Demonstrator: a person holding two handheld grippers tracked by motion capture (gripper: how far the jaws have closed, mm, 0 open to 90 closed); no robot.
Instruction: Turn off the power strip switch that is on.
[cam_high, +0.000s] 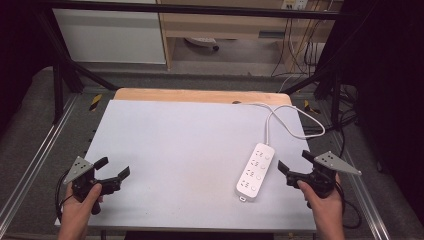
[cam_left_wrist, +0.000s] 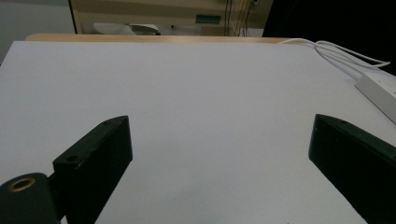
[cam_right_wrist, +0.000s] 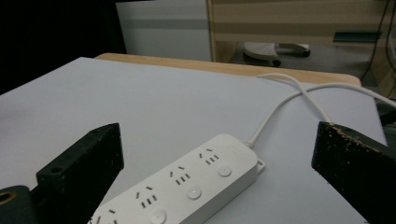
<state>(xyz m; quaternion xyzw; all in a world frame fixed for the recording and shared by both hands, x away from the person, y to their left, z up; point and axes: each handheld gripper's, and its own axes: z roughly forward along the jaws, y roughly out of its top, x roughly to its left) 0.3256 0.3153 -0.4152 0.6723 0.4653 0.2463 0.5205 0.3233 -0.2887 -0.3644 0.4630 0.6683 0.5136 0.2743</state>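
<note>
The left tool (cam_high: 113, 167) sat at the near left corner of the counter (cam_high: 190, 145), held in a hand (cam_high: 80, 212) that came in from the near edge. Its 2 black jaws stood wide apart with nothing between them, pointing right and a little toward the far side. In the left gripper view the same jaws rose from the bottom corners with only bare pale counter surface between them, so this tool (cam_left_wrist: 219, 140) gripped nothing and touched nothing that could be seen.

The right tool (cam_high: 295, 162) sat at the near right edge of the counter, held in the other hand (cam_high: 325, 207), its jaws also spread wide and aimed left. It was empty too. Just to its left lay a white power strip (cam_high: 255, 171), flat on the counter, lengthwise from near to far with a slight lean to the right at its far end. It had 4 socket groups, each with a round button beside it. The tool was near the strip but apart from it.

In the right gripper view the power strip (cam_right_wrist: 187, 186) lay between the spread jaws of the tool (cam_right_wrist: 217, 154), farther off along the counter, not in contact with either jaw. Its white cable (cam_high: 280, 117) ran from the far end of the strip, looped toward the right, and went on to the far edge of the counter.
</note>
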